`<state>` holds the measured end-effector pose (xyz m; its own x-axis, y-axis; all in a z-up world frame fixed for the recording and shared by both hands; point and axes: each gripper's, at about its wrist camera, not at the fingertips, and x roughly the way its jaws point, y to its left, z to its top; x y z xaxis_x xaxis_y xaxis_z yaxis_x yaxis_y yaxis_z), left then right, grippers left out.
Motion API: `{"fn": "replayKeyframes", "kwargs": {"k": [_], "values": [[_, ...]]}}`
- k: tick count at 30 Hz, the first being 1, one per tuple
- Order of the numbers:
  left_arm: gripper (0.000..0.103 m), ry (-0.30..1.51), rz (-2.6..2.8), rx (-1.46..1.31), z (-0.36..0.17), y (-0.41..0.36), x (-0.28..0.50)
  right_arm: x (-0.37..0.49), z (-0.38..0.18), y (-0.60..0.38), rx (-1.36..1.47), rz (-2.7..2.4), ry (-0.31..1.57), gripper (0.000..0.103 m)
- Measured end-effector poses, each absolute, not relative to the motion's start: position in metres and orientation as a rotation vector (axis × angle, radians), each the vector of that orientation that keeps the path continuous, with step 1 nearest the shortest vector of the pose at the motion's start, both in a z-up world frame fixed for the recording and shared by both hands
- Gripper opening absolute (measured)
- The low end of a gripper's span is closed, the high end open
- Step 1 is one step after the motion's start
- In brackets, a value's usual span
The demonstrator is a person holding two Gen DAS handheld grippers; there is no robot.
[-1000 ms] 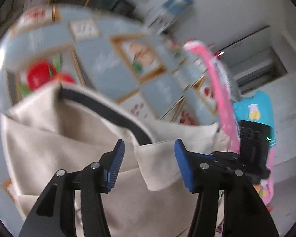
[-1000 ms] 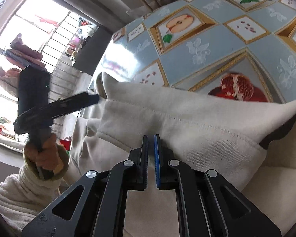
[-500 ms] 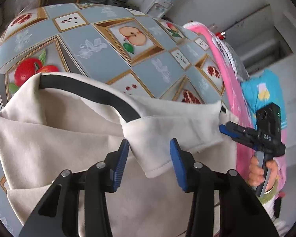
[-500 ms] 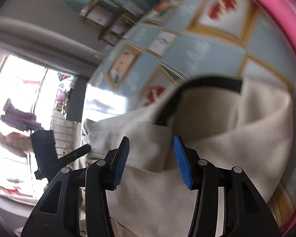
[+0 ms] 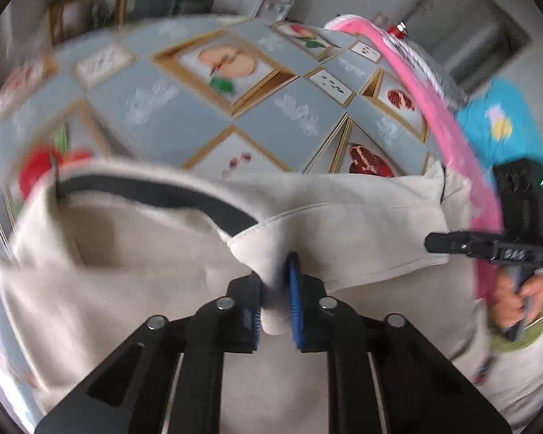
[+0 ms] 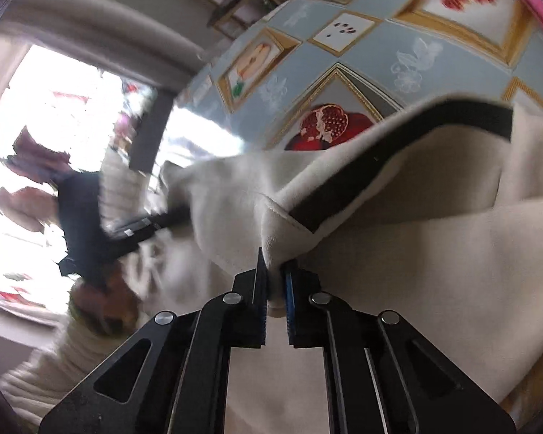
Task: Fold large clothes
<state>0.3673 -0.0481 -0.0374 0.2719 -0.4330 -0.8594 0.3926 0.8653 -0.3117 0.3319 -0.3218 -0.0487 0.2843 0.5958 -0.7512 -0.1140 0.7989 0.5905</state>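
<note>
The cream garment [image 5: 134, 282], a large soft piece with a black band [image 5: 155, 195] along its opening, is lying spread over the counter [image 5: 184, 119], which is covered with a fruit-patterned cloth, and every place here is being told from that band. Just below the band's near end, the left gripper [image 5: 276, 300] is closing its jaws, and a fold of stitched hem is already sitting pinched between the blue pads. The right gripper [image 6: 274, 289] is nearly closed and is biting a bunched corner of the same garment, again just below the point where the band meets the hem. Beyond the band, bare counter is showing; well off to one side of it a pink rim [image 5: 434, 101] is curving past. The fabric is looking thick, limp and fairly light, so it is likely going to sag and drag rather than hold a shape. It is probably not slippery, and not fragile. The doubled, stitched hem is looking like the soundest place to hold, since a single layer would likely be slipping free.
</note>
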Motion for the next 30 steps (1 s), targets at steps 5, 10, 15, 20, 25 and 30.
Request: {"fn": "replayKeyframes", "kwargs": {"k": [5, 10, 15, 20, 25, 30], "values": [[0.009, 1.124, -0.497, 0.061, -0.041, -0.065, 0.394, 0.362, -0.042, -0.317, 0.363, 0.404, 1.176, 0.006], [0.008, 1.116, -0.488, 0.086, -0.042, -0.068, 0.400, 0.384, -0.047, -0.324, 0.376, 0.373, 1.171, 0.006], [0.008, 1.129, -0.555, 0.094, -0.042, -0.061, 0.376, 0.360, -0.055, -0.329, 0.356, 0.429, 1.189, 0.009], [0.008, 1.110, -0.577, 0.098, -0.042, -0.060, 0.371, 0.338, -0.035, -0.336, 0.249, 0.311, 1.146, 0.037], [0.008, 1.087, -0.595, 0.099, -0.042, -0.059, 0.369, 0.327, 0.018, -0.316, 0.130, 0.230, 0.965, 0.037], [0.008, 1.078, -0.624, 0.053, -0.042, -0.052, 0.368, 0.346, 0.004, -0.260, 0.154, 0.449, 0.994, 0.016]]}}
